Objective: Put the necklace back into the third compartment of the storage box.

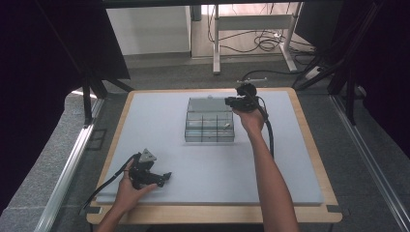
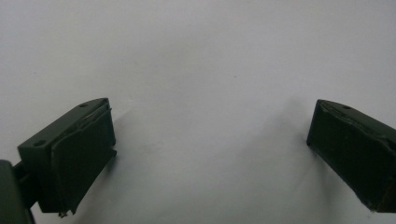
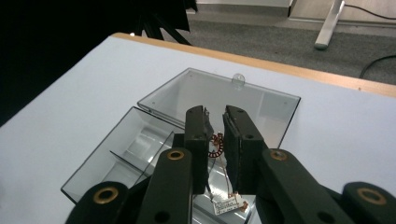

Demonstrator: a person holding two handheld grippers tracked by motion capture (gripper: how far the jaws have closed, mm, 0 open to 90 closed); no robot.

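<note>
Clear plastic box [image 3: 154, 140], lid laid flat behind it, sits mid-table with the right gripper [image 3: 215, 128] directly above, jaws nearly shut around a small red ring [image 3: 216, 145] over a compartment, while the left gripper [image 2: 210, 154] rests wide open and empty, well apart.

A lab or workshop: black curtains [image 1: 58, 43] flank a wood-edged white surface [image 1: 159, 125], metal rails [image 1: 67, 169] beside it, cables [image 1: 261, 43] on grey carpet [image 1: 169, 72] under a desk frame [image 1: 251, 24].
</note>
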